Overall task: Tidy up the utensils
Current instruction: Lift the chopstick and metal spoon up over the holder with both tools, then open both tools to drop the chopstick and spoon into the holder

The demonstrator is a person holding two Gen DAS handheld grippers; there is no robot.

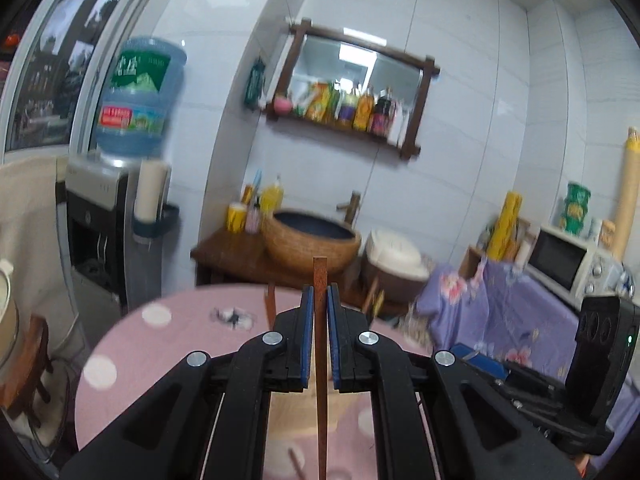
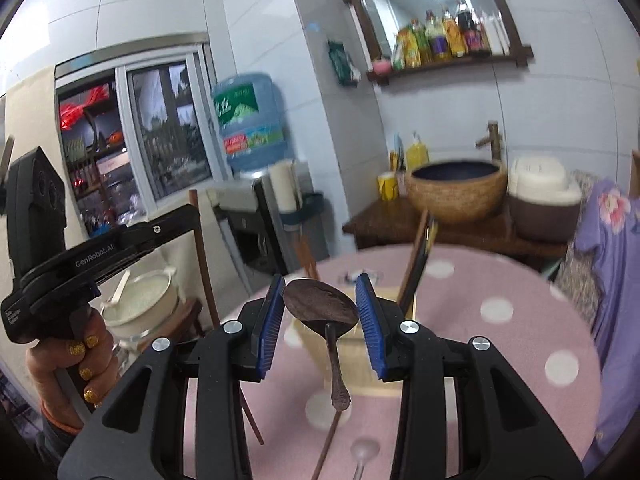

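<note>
My left gripper is shut on a brown wooden chopstick that stands upright between the blue pads, above the pink dotted table. My right gripper is shut on the bowl of a dark wooden spoon, its handle pointing down toward me. A pale wooden utensil box sits on the table below the spoon. More chopsticks lie or lean near it. A clear spoon lies at the front. The left gripper body also shows in the right wrist view.
A water dispenser stands at left. A wooden stand holds a woven basin and a rice cooker. A microwave sits on a purple floral cloth at right. A white pot sits on a stool at left.
</note>
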